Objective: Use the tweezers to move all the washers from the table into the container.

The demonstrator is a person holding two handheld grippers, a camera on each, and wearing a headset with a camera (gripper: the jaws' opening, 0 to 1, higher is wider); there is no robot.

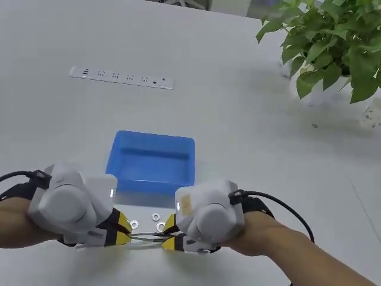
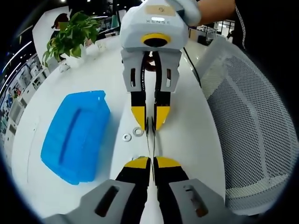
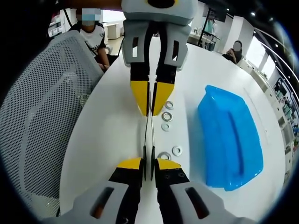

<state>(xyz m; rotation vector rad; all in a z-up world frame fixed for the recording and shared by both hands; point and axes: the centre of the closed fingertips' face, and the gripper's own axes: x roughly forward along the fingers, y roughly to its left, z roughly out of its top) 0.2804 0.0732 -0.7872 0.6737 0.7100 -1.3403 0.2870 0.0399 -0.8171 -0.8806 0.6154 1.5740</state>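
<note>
Between blue container [image 1: 152, 138] and surface's [image 1: 238, 119] near edge | left tool [image 1: 123, 231], right tool [image 1: 171, 232] tip to tip, both clenched on one tweezers [image 1: 146, 237] | washers [image 1: 156, 217] loose on surface beside tips | right tool's casing lettering illegible

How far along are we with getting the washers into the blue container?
Done: nothing yet. The blue container looks empty in the head view.
In hand: the tweezers are clamped between the left tool and the right tool, one at each end, so they are not yet picking.
Left: every washer. Five washers lie on the table beside the container in the right gripper view.
</note>
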